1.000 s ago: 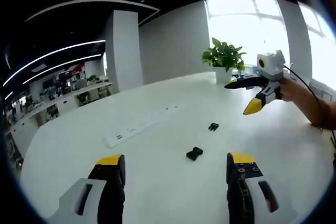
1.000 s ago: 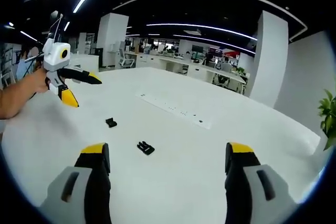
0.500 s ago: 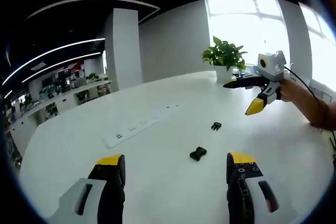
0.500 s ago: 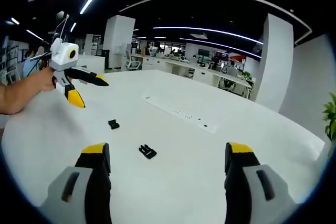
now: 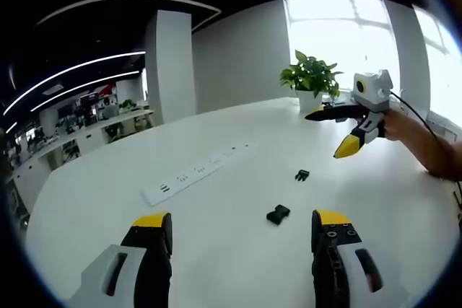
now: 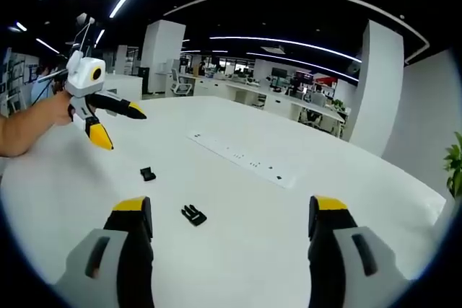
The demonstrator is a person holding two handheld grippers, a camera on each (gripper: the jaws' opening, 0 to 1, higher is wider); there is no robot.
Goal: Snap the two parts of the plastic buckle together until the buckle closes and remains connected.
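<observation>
Black plastic: both buckle halves, small, matte, angular.
Near half (image 5: pixel 278 214): flat on the white desk (image 5: pixel 216 236), out in the open middle, far from every edge; same piece in the right gripper view (image 6: pixel 193 215), prongs splayed.
Far half (image 5: pixel 302 175): apart from its mate, not joined; also seen at (image 6: pixel 147 174).
Gap between halves: clear, nothing snapped yet.
Left claw (image 5: pixel 242 247): spread wide, empty, above the desk; near half ahead, slightly toward its right jaw.
Right claw (image 6: pixel 229 239): spread wide, empty; likely nearer the pronged half.
Long axis: too small to judge.
Power strip (image 5: pixel 198 174): long, white, beyond the halves.
Plant (image 5: pixel 312 77): at the far edge.
</observation>
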